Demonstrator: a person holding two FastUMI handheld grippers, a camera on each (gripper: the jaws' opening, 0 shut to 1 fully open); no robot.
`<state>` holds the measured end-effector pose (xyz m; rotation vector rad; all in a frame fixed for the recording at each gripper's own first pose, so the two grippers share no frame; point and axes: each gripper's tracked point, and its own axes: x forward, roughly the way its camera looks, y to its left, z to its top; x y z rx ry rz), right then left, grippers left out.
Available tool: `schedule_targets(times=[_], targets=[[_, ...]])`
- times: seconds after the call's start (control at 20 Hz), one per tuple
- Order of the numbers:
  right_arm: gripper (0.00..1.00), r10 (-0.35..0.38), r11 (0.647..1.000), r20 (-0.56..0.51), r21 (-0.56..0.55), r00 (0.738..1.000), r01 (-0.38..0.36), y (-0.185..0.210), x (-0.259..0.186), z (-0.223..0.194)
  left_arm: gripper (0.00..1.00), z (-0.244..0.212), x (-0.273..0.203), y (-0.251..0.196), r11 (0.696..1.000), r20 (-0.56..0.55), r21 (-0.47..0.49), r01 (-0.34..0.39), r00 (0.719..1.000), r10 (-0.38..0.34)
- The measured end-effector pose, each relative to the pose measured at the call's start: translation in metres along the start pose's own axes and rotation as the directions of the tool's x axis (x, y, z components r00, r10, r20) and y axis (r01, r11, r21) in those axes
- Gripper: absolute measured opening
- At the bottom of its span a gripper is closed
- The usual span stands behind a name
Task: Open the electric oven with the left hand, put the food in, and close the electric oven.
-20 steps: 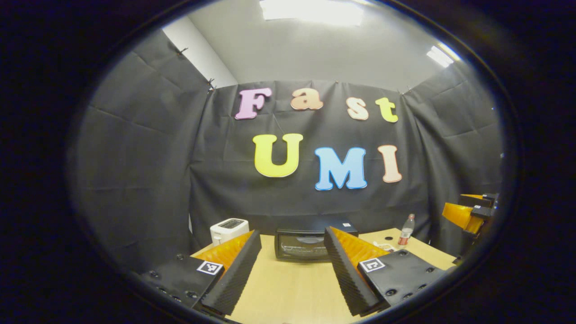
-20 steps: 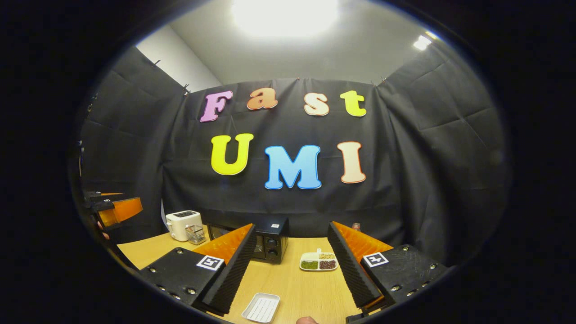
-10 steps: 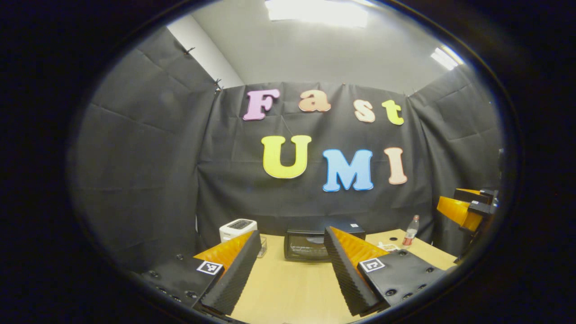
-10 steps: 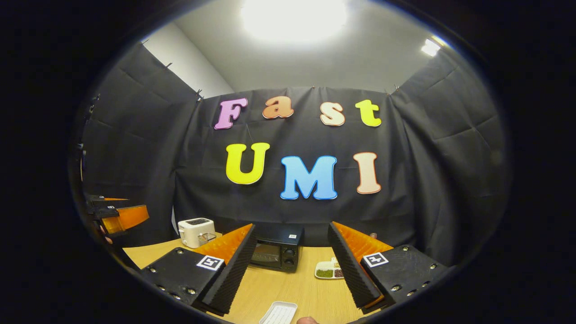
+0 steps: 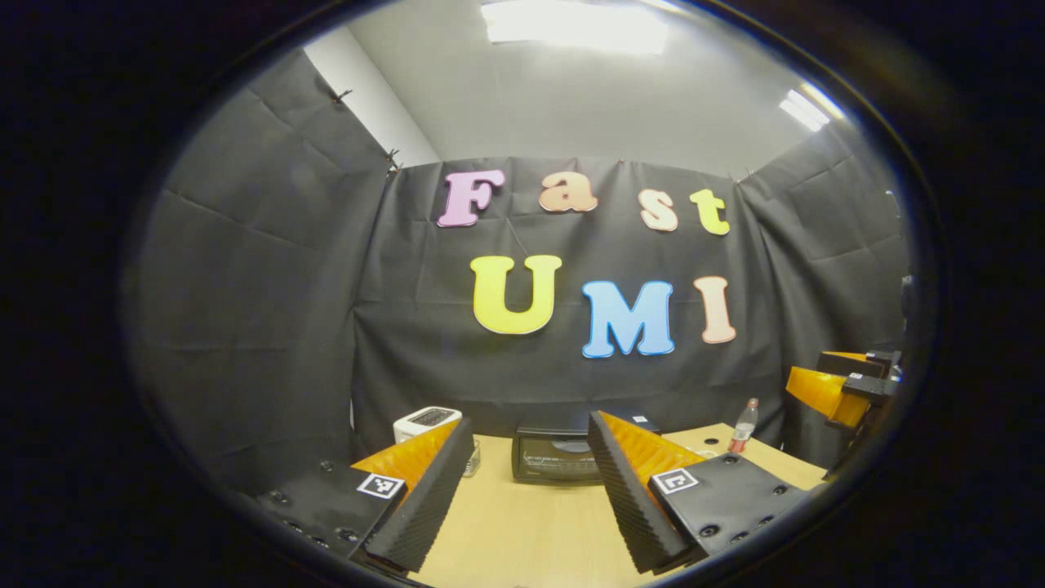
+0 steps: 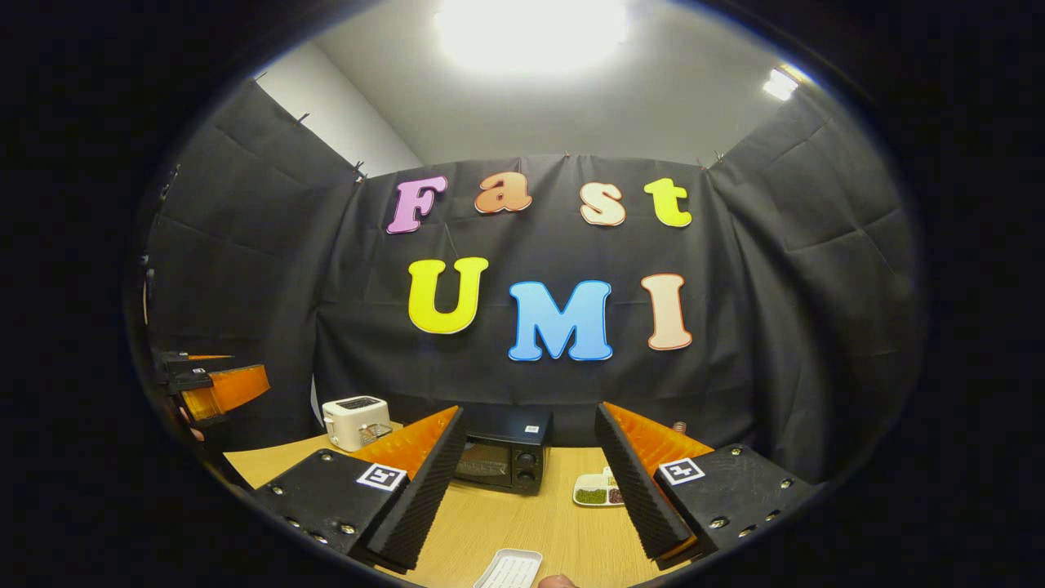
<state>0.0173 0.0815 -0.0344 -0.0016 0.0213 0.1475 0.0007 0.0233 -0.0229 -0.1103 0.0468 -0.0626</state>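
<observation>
The left claw (image 5: 531,490) hangs above the wooden table (image 5: 531,531) with its two fingers spread wide and nothing between them. The right claw (image 6: 526,490) is the same: fingers apart, holding nothing, up in the air over the table.

The electric oven (image 5: 555,457) is a small black box that sits at the far edge of the table, close to the black cloth wall. Its door is closed. In the right gripper view the oven (image 6: 502,461) shows two round knobs on its right side.

A white toaster (image 5: 424,423) stands near the far left corner of the table, left of the oven and apart from it. A small bottle (image 5: 741,426) with a red cap stands near the far right corner.

A white food dish (image 6: 600,492) with little sections lies on the table to the right of the oven. One section holds something green and one holds something dark. A white tray (image 6: 508,570) lies at the near edge of the table.

In the left gripper view the right claw (image 5: 845,384) shows off to the right side.
</observation>
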Motion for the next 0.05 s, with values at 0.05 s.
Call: schedule_targets(times=[0.05], targets=[[0.89, -0.003, 1.0, 0.001, -0.002, 1.0, 0.003, -0.0008, -0.0006, 0.0005, 0.99, 0.0008, 0.0008, -0.0007, 1.0, 0.003, 0.002, 0.003, 1.0, -0.003]])
